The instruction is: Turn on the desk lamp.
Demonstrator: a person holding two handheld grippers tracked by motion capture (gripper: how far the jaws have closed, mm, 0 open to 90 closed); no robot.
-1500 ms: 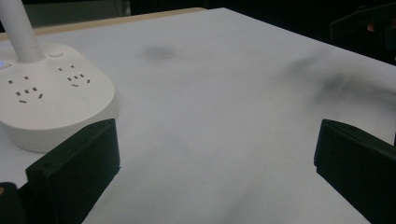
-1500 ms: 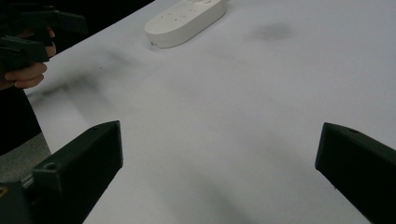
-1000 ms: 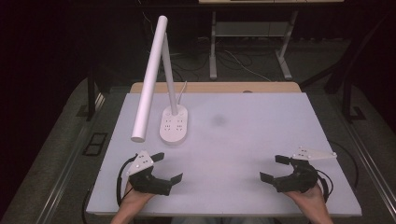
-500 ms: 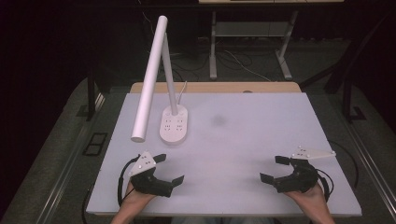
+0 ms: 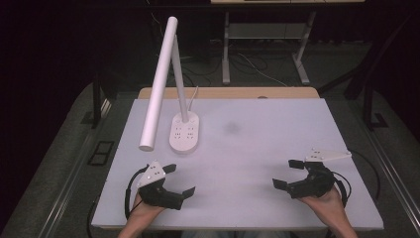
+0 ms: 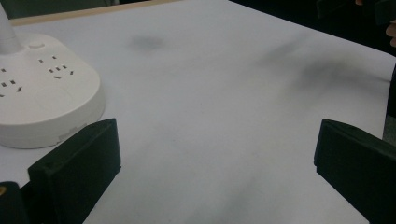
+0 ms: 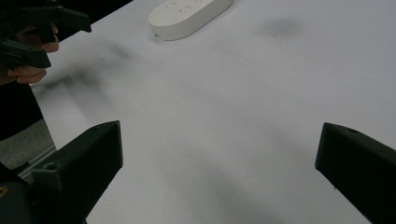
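I hold both grippers low over the white table (image 5: 257, 148), jaws spread wide and empty: left gripper (image 5: 179, 179), right gripper (image 5: 288, 173). The lamp base (image 5: 185, 132) sits beyond my left.

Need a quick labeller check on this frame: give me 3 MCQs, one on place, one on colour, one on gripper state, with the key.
1. Where does the lamp stand on the table?
A. far left
B. far right
C. near right corner

2. What colour is the lamp's base?
A. black
B. white
C. red

3. How are the two grippers?
A. both shut on the lamp
B. one open, one shut
C. both open, holding nothing

Key: 1 A, the base sits in the far left part of the table in the high view. 2 B, base and tube are white. 3 C, the left gripper and right gripper have their jaws spread over bare table.
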